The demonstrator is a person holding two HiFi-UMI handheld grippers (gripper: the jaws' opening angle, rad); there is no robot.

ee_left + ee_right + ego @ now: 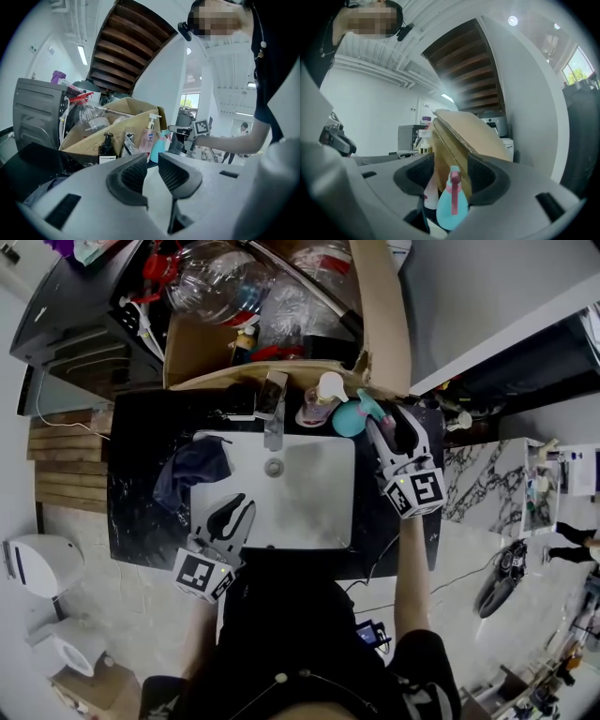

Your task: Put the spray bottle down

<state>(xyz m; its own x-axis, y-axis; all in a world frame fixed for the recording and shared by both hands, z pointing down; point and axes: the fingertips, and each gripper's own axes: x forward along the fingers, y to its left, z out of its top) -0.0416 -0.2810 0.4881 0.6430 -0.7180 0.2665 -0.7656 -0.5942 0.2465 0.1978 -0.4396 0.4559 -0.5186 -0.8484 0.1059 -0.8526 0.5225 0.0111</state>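
Over at the left, the left gripper is hovering above the front edge of the white sink, its jaws standing a little apart with nothing between them. Further right, the teal spray bottle is standing upright on the dark worktop behind the sink, just beside a pump bottle. The right gripper is framing it with jaws spread wide, pads not pressing on it.

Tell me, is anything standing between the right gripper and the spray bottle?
Nothing visible does. The bottle stands on the counter just ahead of the right gripper, framed by its open jaws with a gap on either side.
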